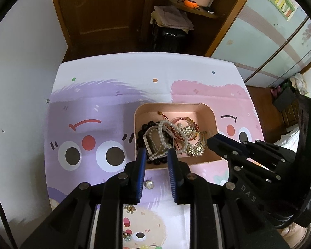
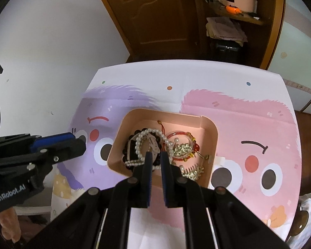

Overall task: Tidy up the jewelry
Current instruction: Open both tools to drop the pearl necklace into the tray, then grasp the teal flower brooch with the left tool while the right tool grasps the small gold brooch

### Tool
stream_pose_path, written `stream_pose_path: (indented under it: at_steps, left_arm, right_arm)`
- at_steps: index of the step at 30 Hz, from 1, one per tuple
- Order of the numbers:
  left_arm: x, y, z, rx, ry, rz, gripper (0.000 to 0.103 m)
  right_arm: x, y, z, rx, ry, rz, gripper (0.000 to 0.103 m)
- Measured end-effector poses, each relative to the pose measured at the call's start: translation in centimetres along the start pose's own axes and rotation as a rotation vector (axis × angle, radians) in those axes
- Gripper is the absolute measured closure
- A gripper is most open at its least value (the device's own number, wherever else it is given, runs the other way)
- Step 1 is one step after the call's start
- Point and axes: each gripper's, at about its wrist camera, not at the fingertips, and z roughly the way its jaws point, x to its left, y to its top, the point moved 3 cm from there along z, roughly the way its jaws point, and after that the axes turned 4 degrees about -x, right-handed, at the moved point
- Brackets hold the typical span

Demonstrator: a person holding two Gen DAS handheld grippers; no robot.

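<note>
- So there's a shallow pink plastic tray with rounded corners (image 1: 205, 112) sitting on the tabletop (image 1: 118, 70), which is covered by a cartoon-print cloth with fuzzy purple and pink monster faces.
- All the jewelry is piled inside that tray: a white pearl bead strand (image 1: 162, 137) looped over a dark round-bead bracelet (image 1: 142, 133), and a white strap-like band (image 2: 132, 145) tangled up with both.
- Right half of the tray has red cord bracelets with little amber beads (image 2: 186, 143), and a sparkly gold comb-style hair piece (image 1: 196, 149) towards the near right corner.
- Left claw (image 1: 155, 153): black frame, blue pads, jaws a bit apart with nothing between them. It hangs over the near left edge of the tray, tips above the pearl strand.
- Right claw (image 2: 155, 155): jaws drawn together, only a thin slit showing, empty as far as I can see. It points down over the middle of the tray, just above the pearls and the white strap.
- A few bits haven't made it in: a small round pearl brooch with a sparkly rim (image 1: 149, 184) lies on the cloth just in front of the tray, between the left claw's fingers in that view.
- A small gold trinket (image 1: 130, 209) and a colourful gem piece (image 1: 126, 235) sit nearer still.
</note>
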Motion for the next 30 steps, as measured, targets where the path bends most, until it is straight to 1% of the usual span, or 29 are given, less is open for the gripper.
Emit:
stream_pose_path:
  at_steps: [6,7,9,11,12,13,17,22,27,30]
  left_arm:
    - [-0.8,-1.6,-1.5,-0.016,0.008,0.025,0.083]
    - [-1.0,-1.9,-1.7,-0.020,0.013,0.034,0.082]
    - [-1.3,-2.9,-2.3,-0.035,0.030,0.058,0.073]
    - [-1.4,-3.8,-2.8,-0.057,0.049,0.078,0.055]
    - [-1.3,-4.2,-3.1,-0.067,0.058,0.083,0.053]
    - [-1.2,-4.7,-3.3,-0.077,0.069,0.089,0.052]
    - [-0.4,-6.6,-3.7,-0.084,0.081,0.087,0.052]
    - [1.1,-9.5,-4.4,-0.106,0.112,0.070,0.051]
    - [3.7,-13.1,-4.1,-0.118,0.098,-0.028,0.050]
    - [4.7,-15.3,-3.4,-0.119,0.138,-0.059,0.050]
  right_arm:
    - [0.6,-1.0,-2.0,-0.016,0.007,-0.021,0.095]
    - [0.7,-1.3,-2.4,-0.017,0.010,-0.028,0.095]
    - [1.1,-1.9,-2.9,-0.014,0.012,-0.043,0.095]
    - [1.6,-2.7,-3.2,-0.001,0.019,-0.057,0.095]
    - [1.8,-3.1,-3.3,0.006,0.030,-0.063,0.095]
    - [2.0,-3.4,-3.3,0.011,0.035,-0.068,0.093]
    - [3.0,-5.2,-3.8,0.016,0.045,-0.098,0.077]
    - [3.9,-7.1,-4.0,0.024,0.063,-0.126,0.077]
    - [5.0,-8.9,-3.5,0.041,0.074,-0.148,0.076]
    - [5.4,-9.9,-2.8,0.059,0.076,-0.156,0.076]
